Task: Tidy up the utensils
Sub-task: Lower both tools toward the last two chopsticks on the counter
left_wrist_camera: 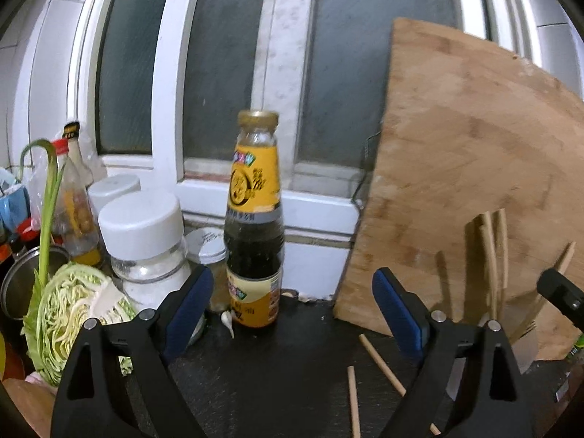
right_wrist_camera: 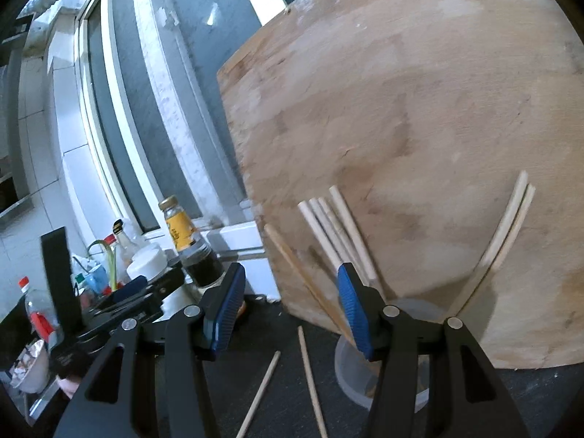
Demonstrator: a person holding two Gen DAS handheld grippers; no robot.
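Black counter (left_wrist_camera: 277,383) fills the lower part of the left wrist view, and the left gripper (left_wrist_camera: 292,310) stands over it with its blue-padded jaws spread wide and nothing between them. Straight ahead a sauce bottle (left_wrist_camera: 253,219) with a yellow label stands upright by the window (left_wrist_camera: 219,73). Left of it are a white-capped jar (left_wrist_camera: 146,241), a smaller jar (left_wrist_camera: 210,252) and a cut cabbage (left_wrist_camera: 73,314); a garlic clove (left_wrist_camera: 227,319) lies at the bottle's foot. On the right a wooden board (left_wrist_camera: 467,168) leans upright. Before it, partly hidden by the right jaw, chopsticks (left_wrist_camera: 494,255) stand bunched, and two loose chopsticks (left_wrist_camera: 379,361) lie flat on the counter near that jaw. A black tip of the right gripper (left_wrist_camera: 560,292) shows at the right edge.

From the right wrist view, the right gripper (right_wrist_camera: 288,314) has its jaws partly apart, with no thing pressed between the pads. The board (right_wrist_camera: 401,127) fills most of the frame. A clear cup (right_wrist_camera: 350,368) stands at its foot, just behind the right jaw, with chopsticks (right_wrist_camera: 335,226) fanning out of it against the board. The two loose chopsticks (right_wrist_camera: 310,376) lie on the counter (right_wrist_camera: 284,405) between the jaws. At left sit the bottle (right_wrist_camera: 189,244) and the left gripper (right_wrist_camera: 135,292).
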